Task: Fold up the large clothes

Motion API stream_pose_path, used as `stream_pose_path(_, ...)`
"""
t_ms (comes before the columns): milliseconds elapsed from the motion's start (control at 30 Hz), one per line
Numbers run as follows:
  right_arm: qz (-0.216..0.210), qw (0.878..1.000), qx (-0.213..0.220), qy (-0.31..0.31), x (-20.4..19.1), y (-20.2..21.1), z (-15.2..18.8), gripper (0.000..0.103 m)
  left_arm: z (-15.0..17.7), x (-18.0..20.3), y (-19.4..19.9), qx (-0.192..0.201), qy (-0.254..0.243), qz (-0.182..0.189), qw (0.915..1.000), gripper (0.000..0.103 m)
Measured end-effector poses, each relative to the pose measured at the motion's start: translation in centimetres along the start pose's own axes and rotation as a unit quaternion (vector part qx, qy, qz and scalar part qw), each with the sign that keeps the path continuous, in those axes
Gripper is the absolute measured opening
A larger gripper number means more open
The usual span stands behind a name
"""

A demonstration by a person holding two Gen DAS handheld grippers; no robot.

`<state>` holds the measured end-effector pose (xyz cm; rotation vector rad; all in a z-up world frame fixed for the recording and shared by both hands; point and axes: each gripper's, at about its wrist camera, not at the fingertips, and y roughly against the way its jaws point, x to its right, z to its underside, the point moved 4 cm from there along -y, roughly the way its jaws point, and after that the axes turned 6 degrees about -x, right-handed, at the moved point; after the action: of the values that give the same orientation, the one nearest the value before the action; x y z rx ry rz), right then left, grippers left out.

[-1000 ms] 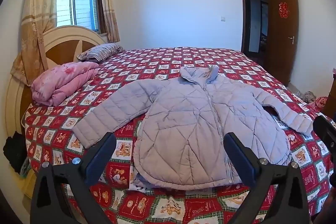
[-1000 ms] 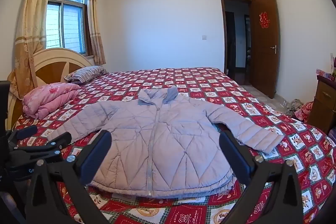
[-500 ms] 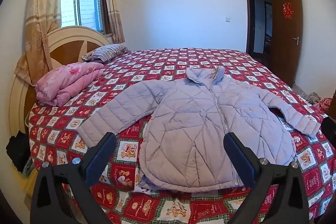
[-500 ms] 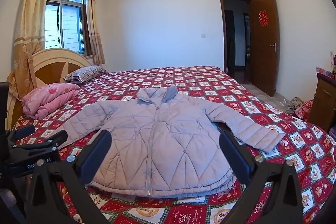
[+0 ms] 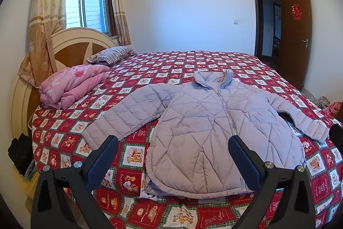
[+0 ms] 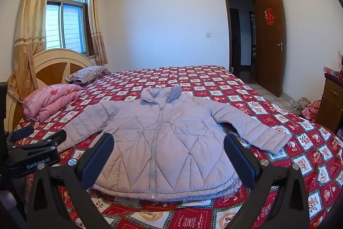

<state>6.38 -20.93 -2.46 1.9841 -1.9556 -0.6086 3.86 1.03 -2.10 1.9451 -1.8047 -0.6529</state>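
Left wrist view: I am hovering the left gripper [image 5: 172, 149], tongs apart, over a lilac quilted puffer jacket [image 5: 205, 132] lying centre frame on the bed [image 5: 171, 61].

Right wrist view: the right gripper [image 6: 168, 148] is waiting apart too; the jacket looks light, soft and slippery, so a cuff [image 6: 276, 142] seems best.

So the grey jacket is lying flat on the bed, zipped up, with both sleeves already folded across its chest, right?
Not quite. The jacket does lie flat on the bed, zipped up, but its sleeves are not folded: both are spread out to the sides. The right wrist view shows this plainly.
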Motion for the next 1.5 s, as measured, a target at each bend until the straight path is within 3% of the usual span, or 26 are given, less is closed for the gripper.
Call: stream_pose_path(1500, -0.003, 1.000, -0.006, -0.003, -0.28, -0.22, 0.40, 0.103, -0.24, 0.23, -0.13, -0.001, -0.003, -0.001, 1.0000, 0.102)
